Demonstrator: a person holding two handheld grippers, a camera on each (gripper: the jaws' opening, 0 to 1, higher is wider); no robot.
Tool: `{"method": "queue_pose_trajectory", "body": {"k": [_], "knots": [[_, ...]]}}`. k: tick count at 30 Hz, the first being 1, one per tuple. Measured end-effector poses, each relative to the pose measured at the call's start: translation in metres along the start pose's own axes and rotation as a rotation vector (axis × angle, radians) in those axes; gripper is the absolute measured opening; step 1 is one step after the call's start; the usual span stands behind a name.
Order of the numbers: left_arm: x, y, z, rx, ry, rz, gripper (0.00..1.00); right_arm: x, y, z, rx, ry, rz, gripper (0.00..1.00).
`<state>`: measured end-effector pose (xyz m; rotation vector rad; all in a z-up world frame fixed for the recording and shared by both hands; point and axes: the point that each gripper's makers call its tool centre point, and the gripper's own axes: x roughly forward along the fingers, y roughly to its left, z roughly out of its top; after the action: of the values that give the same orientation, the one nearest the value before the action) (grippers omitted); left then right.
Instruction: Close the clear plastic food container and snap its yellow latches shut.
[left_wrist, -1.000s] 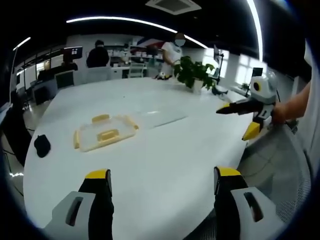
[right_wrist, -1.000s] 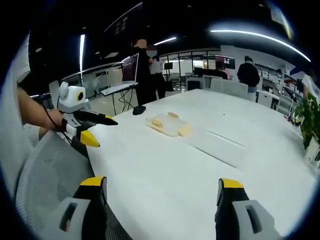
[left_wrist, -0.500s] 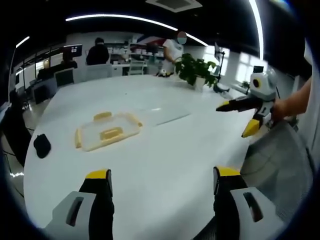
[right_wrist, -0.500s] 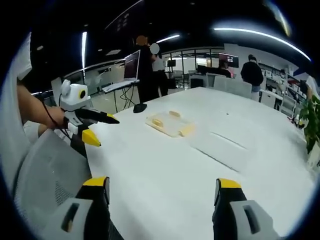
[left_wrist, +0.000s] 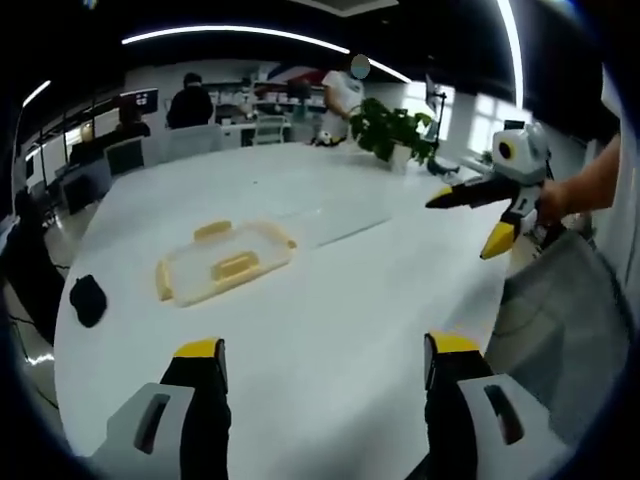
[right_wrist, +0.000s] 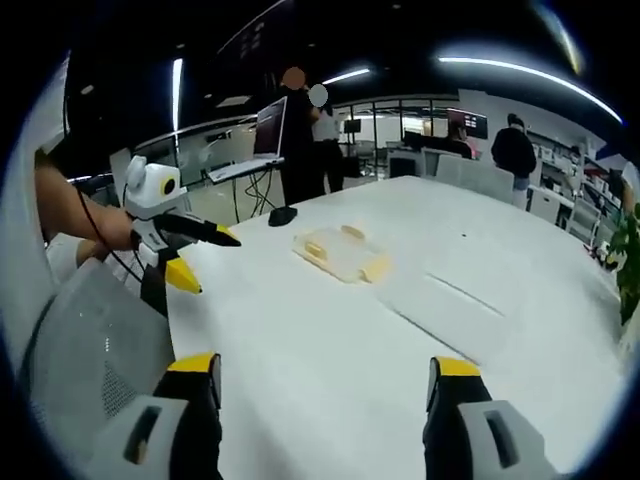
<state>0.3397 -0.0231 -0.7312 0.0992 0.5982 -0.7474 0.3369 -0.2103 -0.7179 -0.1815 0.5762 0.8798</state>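
Note:
The clear plastic container (left_wrist: 225, 265) with yellow latches lies flat on the white table (left_wrist: 330, 330), left of centre in the left gripper view. My left gripper (left_wrist: 325, 350) is open and held well short of it, with nothing between its jaws. My right gripper (left_wrist: 458, 228) enters from the right, held by a hand above the table edge, jaws apart. In the right gripper view the container (right_wrist: 340, 253) sits far ahead. My right gripper (right_wrist: 325, 368) is open and empty there. My left gripper (right_wrist: 215, 265) hovers at the left, also open.
A flat clear rectangular piece (left_wrist: 335, 222) lies on the table just beyond the container. A small black object (left_wrist: 88, 298) rests near the left edge. A potted plant (left_wrist: 395, 125) stands at the far end. A grey mesh chair (right_wrist: 90, 340) is beside the table. People stand in the background.
Both views have shifted a little with the hands, and the container looks slightly nearer. The container itself has not moved. Both grippers stay open and empty.

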Motion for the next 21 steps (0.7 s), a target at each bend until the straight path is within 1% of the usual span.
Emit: {"method": "queue_pose_trajectory", "body": {"k": [6,8,13,17,21], "knots": [[0.001,0.014,-0.001,0.011,0.011,0.012,0.77,0.012,0.0,0.008,-0.008,0.001,0.026,0.83],[0.002,0.017,-0.003,0.018,0.02,0.013,0.76,0.016,-0.001,0.008,-0.023,0.019,0.029,0.82],[0.004,0.025,-0.005,0.037,0.034,0.008,0.76,0.026,-0.002,0.013,-0.055,0.033,0.051,0.79],[0.006,0.03,-0.005,0.043,0.045,0.004,0.76,0.035,-0.005,0.017,-0.087,0.048,0.066,0.79],[0.009,0.039,-0.004,0.066,0.062,-0.007,0.76,0.042,-0.007,0.021,-0.102,0.054,0.079,0.81]]}}
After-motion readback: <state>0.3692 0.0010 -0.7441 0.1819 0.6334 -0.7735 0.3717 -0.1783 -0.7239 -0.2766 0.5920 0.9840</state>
